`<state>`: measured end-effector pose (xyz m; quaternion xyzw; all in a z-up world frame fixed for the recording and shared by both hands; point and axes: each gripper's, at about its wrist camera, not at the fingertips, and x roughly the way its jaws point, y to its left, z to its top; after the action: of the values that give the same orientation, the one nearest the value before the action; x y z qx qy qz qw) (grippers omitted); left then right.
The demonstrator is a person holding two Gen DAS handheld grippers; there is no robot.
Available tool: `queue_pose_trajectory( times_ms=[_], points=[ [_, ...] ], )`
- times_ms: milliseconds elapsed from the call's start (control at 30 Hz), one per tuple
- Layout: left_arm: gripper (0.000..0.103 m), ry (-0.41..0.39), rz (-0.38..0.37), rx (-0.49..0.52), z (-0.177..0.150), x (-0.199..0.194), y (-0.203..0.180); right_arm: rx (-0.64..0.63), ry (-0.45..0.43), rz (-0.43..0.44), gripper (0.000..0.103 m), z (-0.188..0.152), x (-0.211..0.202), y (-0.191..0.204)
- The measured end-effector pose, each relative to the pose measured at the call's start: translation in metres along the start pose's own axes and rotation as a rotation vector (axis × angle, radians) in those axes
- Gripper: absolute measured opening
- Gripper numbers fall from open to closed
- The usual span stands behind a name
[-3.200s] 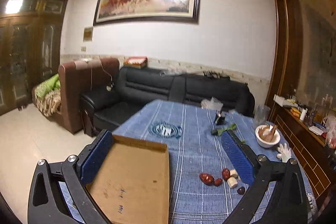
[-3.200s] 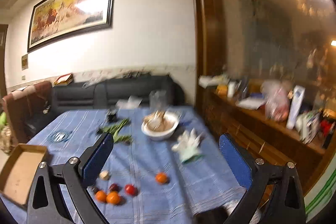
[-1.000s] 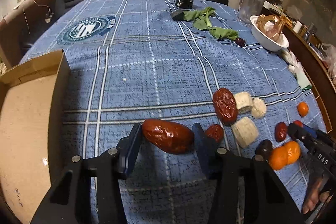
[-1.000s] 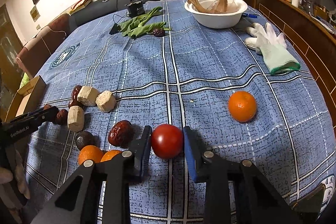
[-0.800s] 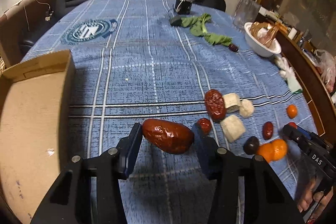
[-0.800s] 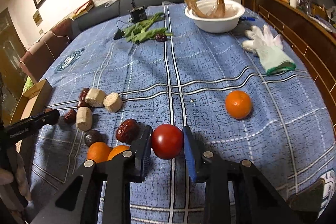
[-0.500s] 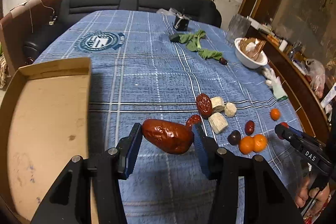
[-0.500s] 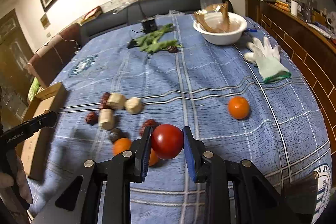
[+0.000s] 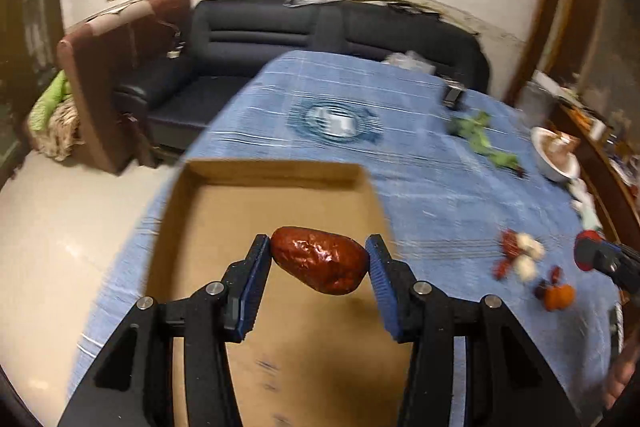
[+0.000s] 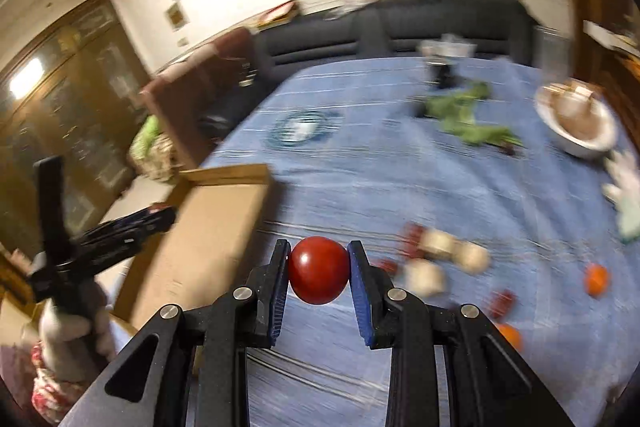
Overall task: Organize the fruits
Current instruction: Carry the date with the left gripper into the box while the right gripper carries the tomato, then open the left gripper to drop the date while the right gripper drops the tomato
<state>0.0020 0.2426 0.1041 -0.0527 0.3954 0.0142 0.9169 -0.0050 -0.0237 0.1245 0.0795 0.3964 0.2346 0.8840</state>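
Note:
My left gripper [image 9: 318,261] is shut on a large wrinkled red date [image 9: 320,259] and holds it above the open cardboard box [image 9: 224,211]. My right gripper [image 10: 319,269] is shut on a round red tomato [image 10: 319,269], held above the blue tablecloth just right of the box [image 10: 208,219]. The left gripper also shows in the right wrist view [image 10: 120,227], over the box's left side. Loose dates, pale chunks [image 10: 436,259] and small oranges [image 10: 596,279] lie on the cloth to the right.
A white bowl [image 10: 576,139] and green leaves [image 10: 464,119] sit at the table's far right, with a white glove [image 10: 624,195] near the right edge. A black sofa [image 9: 320,35] and brown armchair [image 9: 120,67] stand beyond the table.
Both grippers have risen and swung left with their fruit. The left one is now over the box, and the right one has moved close to the box's right wall.

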Motion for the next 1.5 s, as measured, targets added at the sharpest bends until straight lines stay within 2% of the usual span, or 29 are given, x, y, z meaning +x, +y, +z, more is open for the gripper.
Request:
queue_pose_trajectory(
  times_ms=[200,400,600,767,1033,1200,1300,1400,1500],
  points=[
    [0.048,0.060,0.026,-0.092,0.023,0.045,0.051,-0.084,0.068,0.074,0.032,0.023,0.084,0.067],
    [0.048,0.137,0.009,-0.167,0.030,0.092,0.076,-0.143,0.141,0.076,0.032,0.022,0.157,0.105],
    [0.048,0.178,-0.006,-0.197,0.032,0.116,0.086,-0.225,0.180,0.028,0.032,0.023,0.198,0.123],
    [0.048,0.180,-0.009,-0.202,0.031,0.118,0.091,-0.246,0.215,-0.004,0.033,0.026,0.219,0.128],
    [0.054,0.144,0.003,-0.210,0.030,0.101,0.096,-0.244,0.249,0.012,0.034,0.028,0.230,0.129],
    [0.055,0.070,0.048,-0.201,0.028,0.066,0.093,-0.241,0.220,0.019,0.034,0.030,0.220,0.128],
    [0.057,0.005,0.075,-0.179,0.026,0.037,0.084,-0.253,0.171,0.014,0.034,0.031,0.195,0.128],
    [0.069,-0.066,0.094,-0.153,0.022,0.008,0.069,-0.245,0.125,0.019,0.034,0.030,0.168,0.121],
    [0.071,-0.124,0.093,-0.129,0.013,-0.020,0.048,-0.199,0.085,0.031,0.034,0.025,0.137,0.104]
  ],
)
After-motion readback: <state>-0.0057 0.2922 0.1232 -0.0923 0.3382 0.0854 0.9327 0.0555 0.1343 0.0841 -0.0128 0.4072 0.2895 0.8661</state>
